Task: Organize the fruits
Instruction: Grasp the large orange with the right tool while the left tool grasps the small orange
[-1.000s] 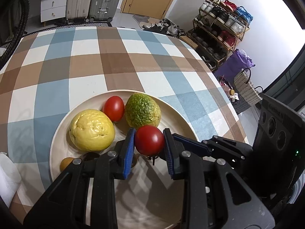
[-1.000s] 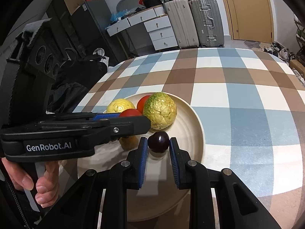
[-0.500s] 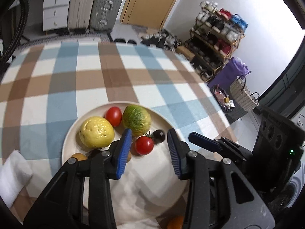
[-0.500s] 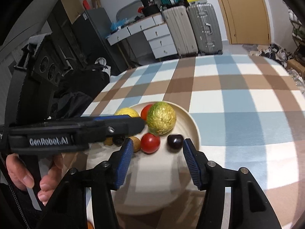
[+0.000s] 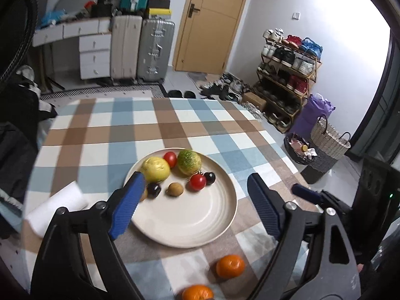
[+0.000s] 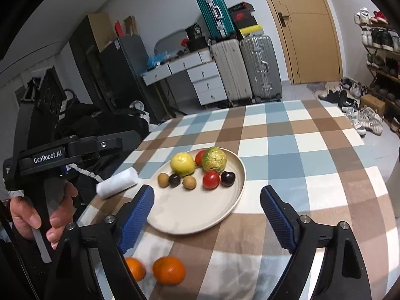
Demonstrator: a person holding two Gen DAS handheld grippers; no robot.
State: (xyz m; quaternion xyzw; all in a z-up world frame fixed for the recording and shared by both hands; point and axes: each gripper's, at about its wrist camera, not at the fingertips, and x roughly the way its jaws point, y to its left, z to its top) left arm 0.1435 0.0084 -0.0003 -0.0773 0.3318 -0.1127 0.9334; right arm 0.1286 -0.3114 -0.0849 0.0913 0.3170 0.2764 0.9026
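Two oranges (image 6: 168, 270) lie just below right tool (image 6: 206, 215).

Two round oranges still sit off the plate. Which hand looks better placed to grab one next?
Probably the right gripper: open and empty, with one round orange on the checked tablecloth just below its fingers. The left gripper is open too, but looks less centred.

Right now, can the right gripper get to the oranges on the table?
Probably yes. The right gripper is open and empty, and the two oranges lie bare on the tablecloth just below it, off the plate. Nothing sits between.
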